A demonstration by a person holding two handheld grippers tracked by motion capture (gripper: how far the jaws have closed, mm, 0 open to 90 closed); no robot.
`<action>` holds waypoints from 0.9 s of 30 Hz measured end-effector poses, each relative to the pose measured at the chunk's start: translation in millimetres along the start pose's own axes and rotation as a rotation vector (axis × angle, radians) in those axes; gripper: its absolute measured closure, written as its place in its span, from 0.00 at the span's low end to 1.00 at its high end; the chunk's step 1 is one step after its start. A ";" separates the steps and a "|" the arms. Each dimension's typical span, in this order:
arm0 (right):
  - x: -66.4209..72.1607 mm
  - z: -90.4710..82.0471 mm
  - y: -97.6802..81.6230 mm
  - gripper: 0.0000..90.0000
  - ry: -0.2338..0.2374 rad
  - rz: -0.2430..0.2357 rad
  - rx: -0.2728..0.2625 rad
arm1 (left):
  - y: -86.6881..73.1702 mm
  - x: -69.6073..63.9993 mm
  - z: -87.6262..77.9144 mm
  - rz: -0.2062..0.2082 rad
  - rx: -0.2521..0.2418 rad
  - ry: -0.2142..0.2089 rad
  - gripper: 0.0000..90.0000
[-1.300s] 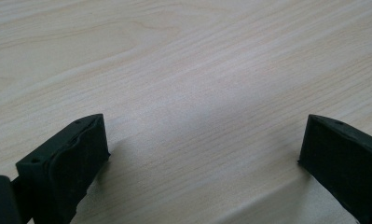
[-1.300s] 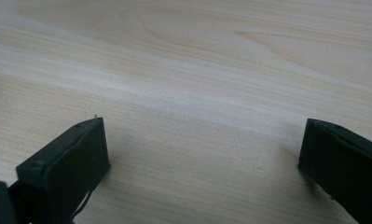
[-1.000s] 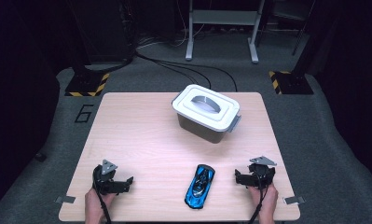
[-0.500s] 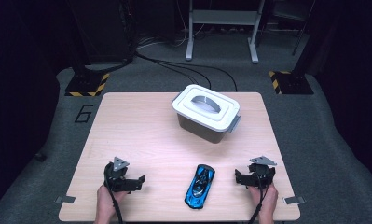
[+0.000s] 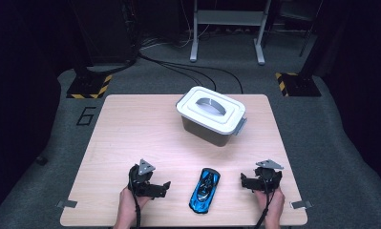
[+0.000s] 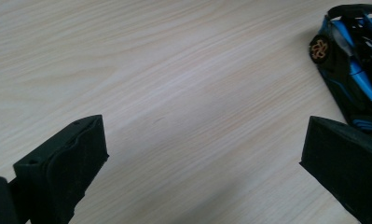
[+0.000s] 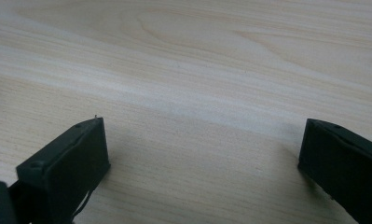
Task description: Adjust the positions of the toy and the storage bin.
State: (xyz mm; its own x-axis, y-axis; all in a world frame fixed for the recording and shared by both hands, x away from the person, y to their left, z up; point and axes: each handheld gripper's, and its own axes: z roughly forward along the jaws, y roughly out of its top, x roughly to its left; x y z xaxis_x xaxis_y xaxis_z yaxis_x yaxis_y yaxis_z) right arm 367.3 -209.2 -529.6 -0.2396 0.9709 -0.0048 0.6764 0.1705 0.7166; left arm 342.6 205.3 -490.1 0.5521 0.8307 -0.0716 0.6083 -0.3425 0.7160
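Toy car (image 5: 205, 190) lies near, between both grippers: light, rigid, glossy, likely slippery; grasp across mid-body. Left gripper (image 5: 165, 187) and right gripper (image 5: 243, 181) spread, empty.

So the blue toy car (image 6: 349, 70) gets chopped off by the left gripper view's 3 o'clock edge, and the jaw at 4 o'clock covers its lower end. In the high view, both forearms run off at 6 o'clock. Whatever's inside the grey lidded box (image 5: 212, 116) is hidden under its white lid.
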 end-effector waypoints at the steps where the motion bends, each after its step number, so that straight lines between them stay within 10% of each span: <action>1: 0.0 0.0 0.0 0.01 0.000 0.001 0.000 | 3.7 -5.9 2.8 0.007 -0.001 -0.016 0.00; 27: -0.7 -0.4 -0.2 0.02 0.001 0.011 -0.003 | 40.6 -86.3 52.9 0.099 0.086 -0.186 0.00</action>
State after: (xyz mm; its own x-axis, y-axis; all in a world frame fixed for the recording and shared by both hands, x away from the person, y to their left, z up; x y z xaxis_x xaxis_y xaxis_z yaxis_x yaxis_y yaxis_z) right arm 367.1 -210.0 -529.5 -0.2326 0.9726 0.0040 0.6769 0.1589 0.7187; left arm 349.8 96.4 -491.5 0.7020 0.6990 -0.1365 0.5882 -0.4610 0.6645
